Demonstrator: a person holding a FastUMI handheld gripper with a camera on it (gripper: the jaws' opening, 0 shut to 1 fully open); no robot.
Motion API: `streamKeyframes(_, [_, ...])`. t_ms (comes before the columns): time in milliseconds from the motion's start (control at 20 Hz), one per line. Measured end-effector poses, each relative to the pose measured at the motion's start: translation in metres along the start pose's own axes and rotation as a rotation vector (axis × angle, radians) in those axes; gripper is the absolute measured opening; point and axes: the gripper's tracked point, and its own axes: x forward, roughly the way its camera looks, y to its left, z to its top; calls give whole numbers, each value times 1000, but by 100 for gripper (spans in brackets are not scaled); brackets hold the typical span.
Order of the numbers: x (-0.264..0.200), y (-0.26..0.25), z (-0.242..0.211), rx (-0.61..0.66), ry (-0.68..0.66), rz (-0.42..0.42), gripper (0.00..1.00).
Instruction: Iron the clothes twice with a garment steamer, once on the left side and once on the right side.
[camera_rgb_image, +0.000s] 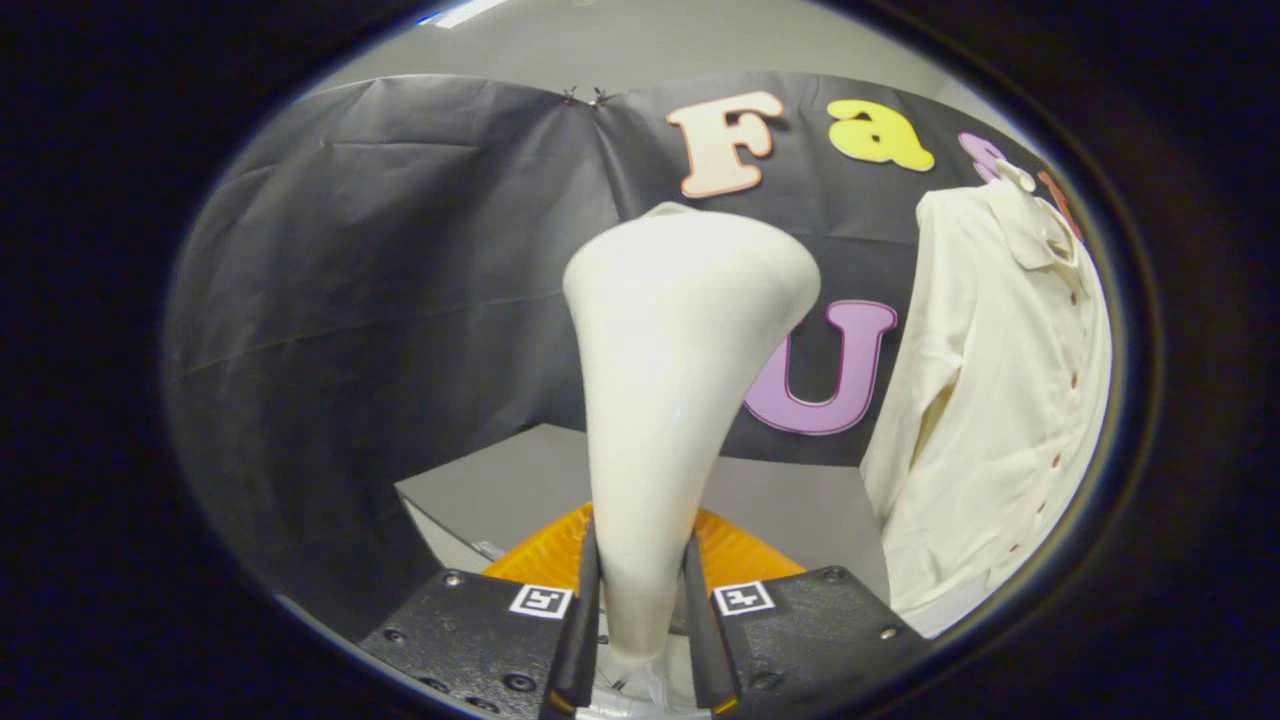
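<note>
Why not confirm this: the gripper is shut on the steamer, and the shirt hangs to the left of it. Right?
Wrong on one point. The gripper is shut on the steamer, but the shirt hangs to the right of it, as the gripper view shows.

- I see a grey tabletop (790, 510) at the foot of the black cloth wall (400, 280).
- An orange block (735, 555) lies on that tabletop's near part.
</note>
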Motion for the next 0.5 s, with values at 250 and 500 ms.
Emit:
streamKeyframes(250, [-72,-42,25,81,-46,-61,38])
streamKeyframes(500, [-118,-117,42,40,-58,-184,38])
